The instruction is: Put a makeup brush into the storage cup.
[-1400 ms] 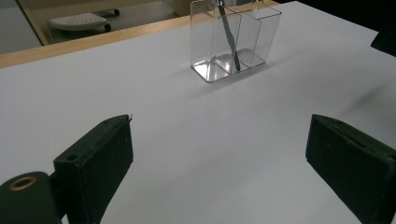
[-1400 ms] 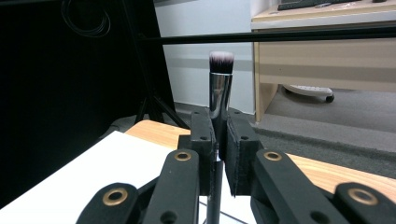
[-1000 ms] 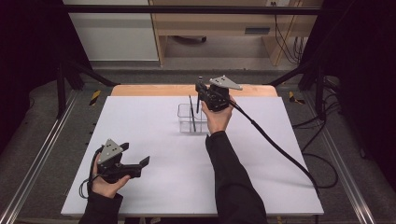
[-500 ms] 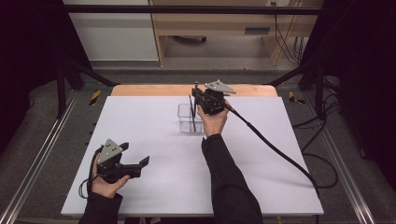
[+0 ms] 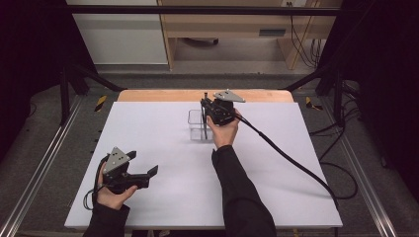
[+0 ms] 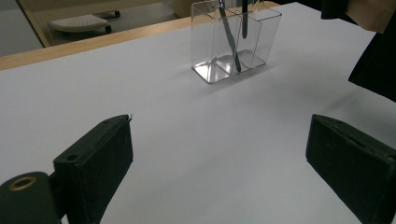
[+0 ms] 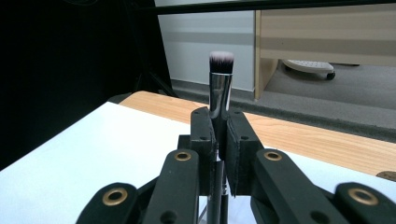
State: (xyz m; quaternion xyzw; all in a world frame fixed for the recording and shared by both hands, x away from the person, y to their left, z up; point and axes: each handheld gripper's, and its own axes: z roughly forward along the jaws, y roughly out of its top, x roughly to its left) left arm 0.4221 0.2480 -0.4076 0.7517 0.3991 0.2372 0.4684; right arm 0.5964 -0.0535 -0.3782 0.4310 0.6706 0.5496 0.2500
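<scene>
Brush (image 7: 221, 81) bristles above right tongs (image 7: 219, 154)

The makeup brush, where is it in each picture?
High view: the makeup brush stands upright at centre top, in the right gripper, dipping into the clear organizer.
Left gripper view: top centre, its dark handle hangs inside the organizer, beside a slanted thin tool.
Right gripper view: centre, bristles up, clamped between the black jaws.
Shared landmark: the white table, with its wooden far edge.

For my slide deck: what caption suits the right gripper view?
Right gripper shut on an upright makeup brush, bristles up, above the white table.
</scene>
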